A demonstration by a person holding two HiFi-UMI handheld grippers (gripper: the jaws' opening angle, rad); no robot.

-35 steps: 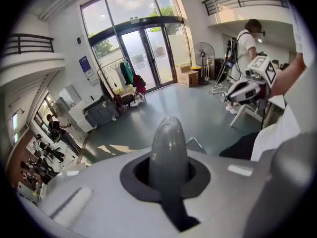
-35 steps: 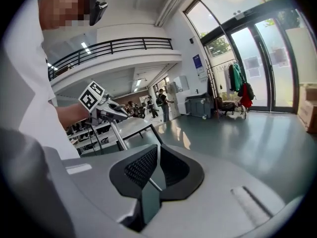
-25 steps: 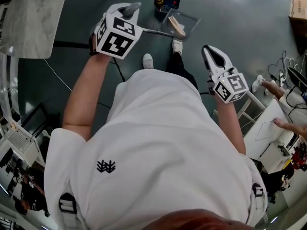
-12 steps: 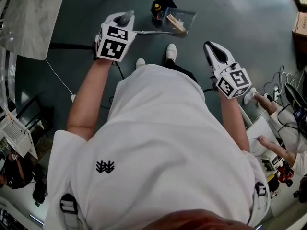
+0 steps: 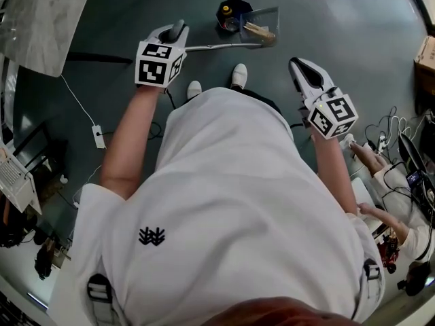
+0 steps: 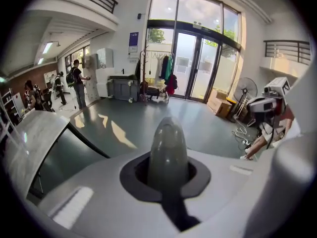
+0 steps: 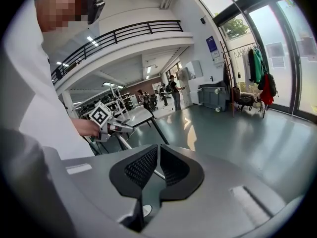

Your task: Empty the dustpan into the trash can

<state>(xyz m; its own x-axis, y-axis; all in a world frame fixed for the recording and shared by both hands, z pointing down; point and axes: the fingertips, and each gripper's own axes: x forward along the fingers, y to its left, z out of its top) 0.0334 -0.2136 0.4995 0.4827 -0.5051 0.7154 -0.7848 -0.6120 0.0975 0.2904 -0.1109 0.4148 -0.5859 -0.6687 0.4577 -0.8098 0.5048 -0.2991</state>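
In the head view my left gripper (image 5: 175, 32) is shut on the grey handle tip of the dustpan. Its thin metal shaft (image 5: 211, 47) runs right to the clear pan (image 5: 262, 29), which holds pale wood-like bits. The pan hangs right beside the small black trash can (image 5: 231, 12), which has something yellow inside and stands on the floor. In the left gripper view the rounded handle tip (image 6: 168, 150) sticks up between the jaws. My right gripper (image 5: 299, 70) is held apart at the right, shut and empty; in its own view the ribbed pads (image 7: 143, 166) nearly touch.
A marble-topped table (image 5: 34, 19) stands at the upper left. A power strip and cable (image 5: 97, 136) lie on the floor at the left. A seated person's legs (image 5: 377, 165) and more cables are at the right. My white shoes (image 5: 238, 75) stand just short of the can.
The dustpan has swung farther away and to the right, ending beside the trash can. I have stepped forward. The right gripper has hardly moved.
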